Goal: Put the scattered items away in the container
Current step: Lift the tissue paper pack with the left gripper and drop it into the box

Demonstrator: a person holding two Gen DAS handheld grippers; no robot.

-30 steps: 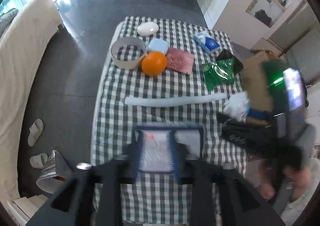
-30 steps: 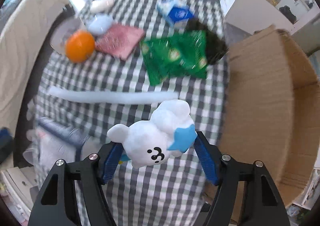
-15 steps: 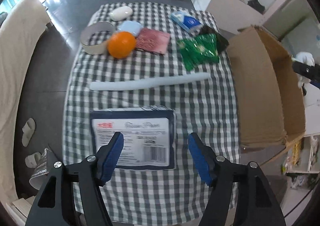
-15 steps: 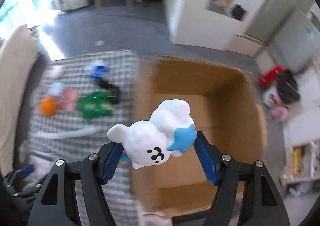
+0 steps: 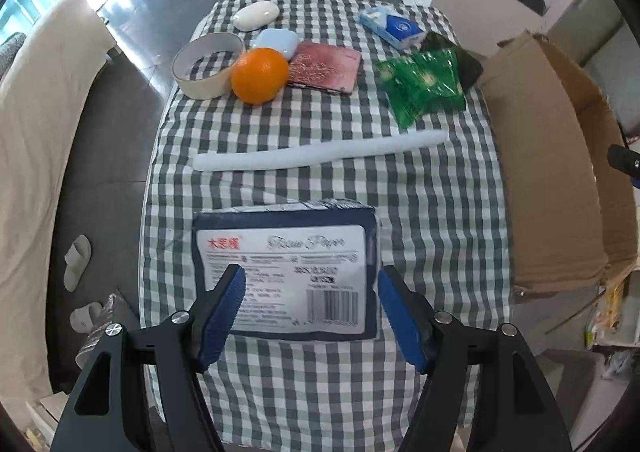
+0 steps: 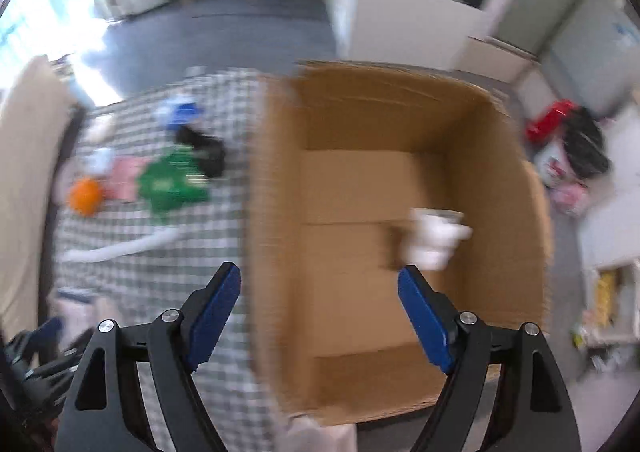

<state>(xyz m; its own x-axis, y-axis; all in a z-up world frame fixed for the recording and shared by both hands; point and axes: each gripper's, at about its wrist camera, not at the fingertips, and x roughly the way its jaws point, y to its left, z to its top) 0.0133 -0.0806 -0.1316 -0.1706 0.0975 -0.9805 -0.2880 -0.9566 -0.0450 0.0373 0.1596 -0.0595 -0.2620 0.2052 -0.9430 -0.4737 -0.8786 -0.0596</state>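
Observation:
My left gripper (image 5: 308,312) is open above a blue-and-white tissue paper pack (image 5: 286,270) lying on the checked table (image 5: 440,212). My right gripper (image 6: 320,310) is open and empty above the near left wall of the open cardboard box (image 6: 280,252). A white plush toy (image 6: 434,238), blurred, is inside the box near its right wall. The box (image 5: 556,172) stands at the table's right edge in the left wrist view. An orange (image 5: 259,75), a white foam stick (image 5: 320,152) and a green packet (image 5: 426,86) lie on the table.
A tape ring (image 5: 208,64), white case (image 5: 256,15), light-blue case (image 5: 277,42), pink wallet (image 5: 325,67), blue tissue packet (image 5: 392,28) and black pouch (image 5: 460,60) sit at the table's far end. A sofa (image 5: 40,132) is left of the table. Bags (image 6: 572,136) lie right of the box.
My right gripper opened and let go of the plush toy, which is now inside the box. My left gripper stayed open over the tissue pack and came a little closer.

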